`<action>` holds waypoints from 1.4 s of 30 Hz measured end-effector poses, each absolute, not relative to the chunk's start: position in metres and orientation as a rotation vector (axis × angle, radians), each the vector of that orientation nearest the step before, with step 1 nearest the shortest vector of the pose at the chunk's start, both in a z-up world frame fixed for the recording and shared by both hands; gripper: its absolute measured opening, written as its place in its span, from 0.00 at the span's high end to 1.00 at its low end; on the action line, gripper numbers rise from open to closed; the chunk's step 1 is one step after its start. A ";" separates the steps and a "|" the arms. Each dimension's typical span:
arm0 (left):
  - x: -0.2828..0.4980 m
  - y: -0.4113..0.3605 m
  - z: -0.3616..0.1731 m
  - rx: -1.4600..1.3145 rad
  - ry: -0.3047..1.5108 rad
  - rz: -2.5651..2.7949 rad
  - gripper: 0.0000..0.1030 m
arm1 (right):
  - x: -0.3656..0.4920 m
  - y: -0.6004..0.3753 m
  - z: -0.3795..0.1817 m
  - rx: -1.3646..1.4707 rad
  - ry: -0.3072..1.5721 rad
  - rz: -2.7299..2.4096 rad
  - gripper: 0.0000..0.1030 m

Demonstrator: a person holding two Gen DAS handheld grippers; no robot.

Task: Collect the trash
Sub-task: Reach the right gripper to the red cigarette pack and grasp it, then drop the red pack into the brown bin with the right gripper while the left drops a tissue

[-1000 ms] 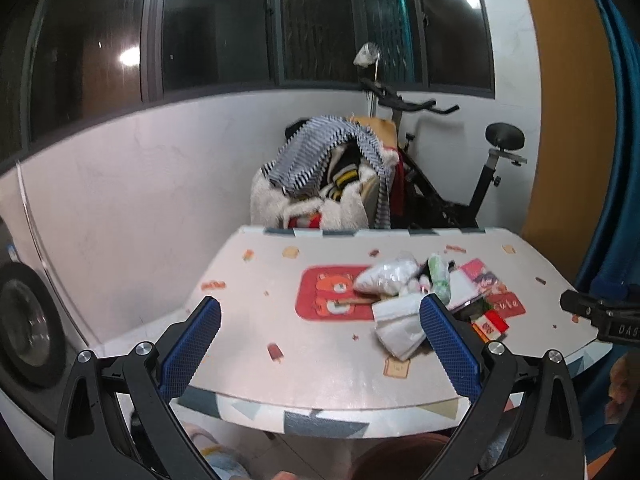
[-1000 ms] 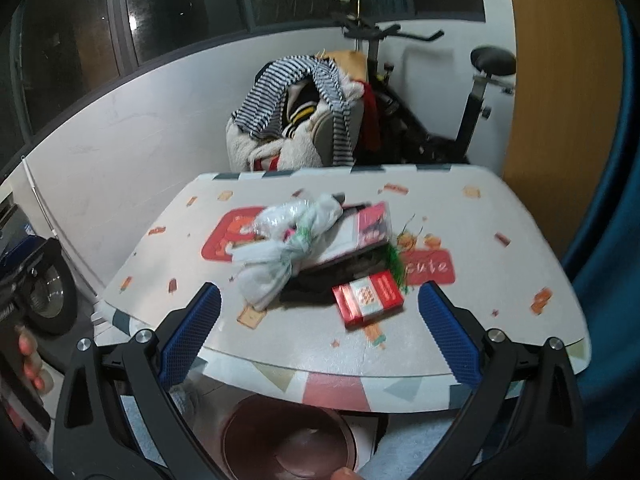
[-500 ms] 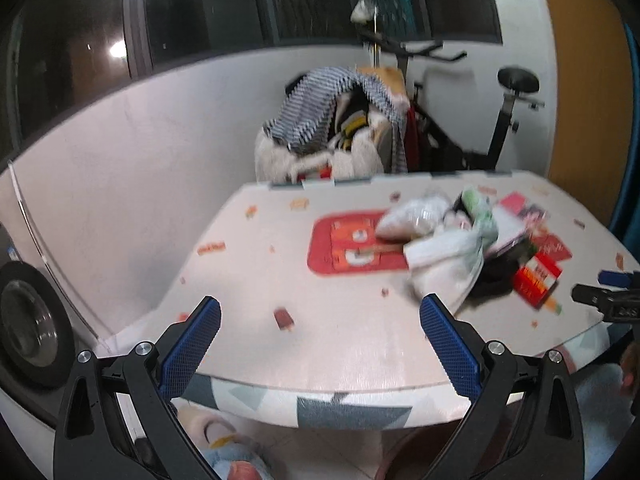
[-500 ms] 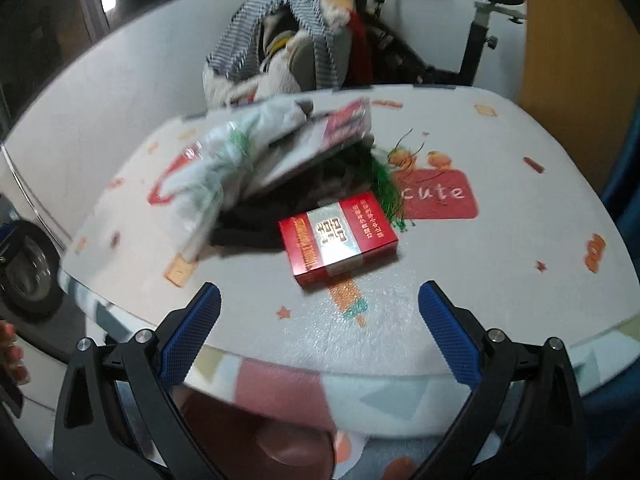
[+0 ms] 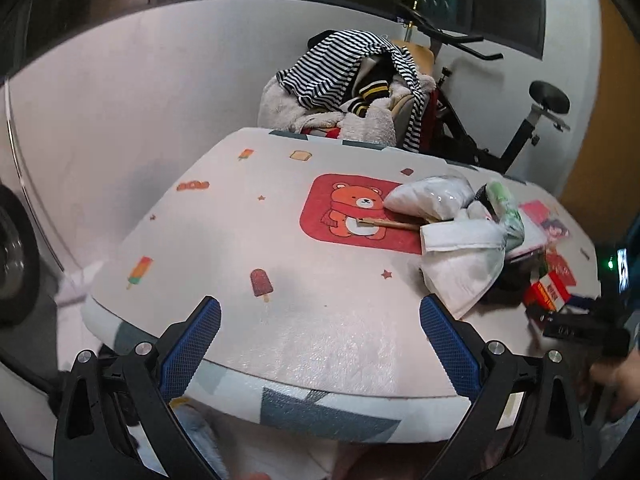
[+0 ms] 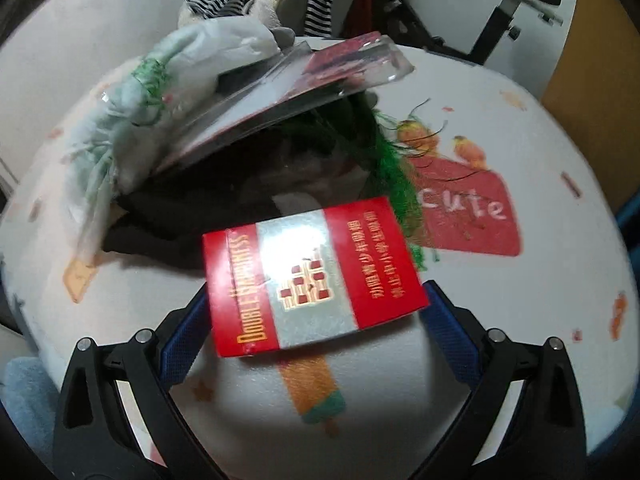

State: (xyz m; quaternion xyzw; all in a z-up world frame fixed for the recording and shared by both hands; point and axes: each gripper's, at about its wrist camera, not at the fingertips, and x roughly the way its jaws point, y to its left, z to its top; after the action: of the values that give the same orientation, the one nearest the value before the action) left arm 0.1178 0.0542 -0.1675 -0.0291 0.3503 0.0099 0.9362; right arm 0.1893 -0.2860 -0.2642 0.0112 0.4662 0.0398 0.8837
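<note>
A red cigarette pack (image 6: 310, 276) lies flat on the patterned table (image 6: 540, 300), between the open blue fingers of my right gripper (image 6: 316, 320), which straddle its near end without closing. Behind it lies a trash heap: black cloth (image 6: 224, 216), a clear plastic package (image 6: 296, 88), white and green plastic bags (image 6: 160, 92). In the left wrist view the heap (image 5: 468, 240) and the pack (image 5: 548, 292) sit at the right. My left gripper (image 5: 320, 332) is open and empty over the table's near edge. The right gripper (image 5: 580, 320) shows at the pack.
A wooden chopstick (image 5: 392, 224) lies on the red bear print. A chair piled with striped clothes (image 5: 348, 80) and an exercise bike (image 5: 500, 120) stand behind the table. A washing machine (image 5: 12, 248) is at the left. An orange wall (image 6: 592, 40) is at the right.
My right gripper has moved forward and down until its open fingers flank the red pack. My left gripper has moved closer to the table and tilted down.
</note>
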 end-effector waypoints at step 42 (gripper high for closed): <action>0.166 0.012 -0.093 -0.408 0.584 -0.480 0.98 | 0.108 -0.286 -0.174 0.082 0.735 0.109 0.11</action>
State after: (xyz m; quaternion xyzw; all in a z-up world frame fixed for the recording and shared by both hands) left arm 0.1656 0.0120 -0.0934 -0.1980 0.2833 -0.2325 0.9091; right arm 0.1076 -0.2861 -0.1741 0.0401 0.3588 0.0530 0.9311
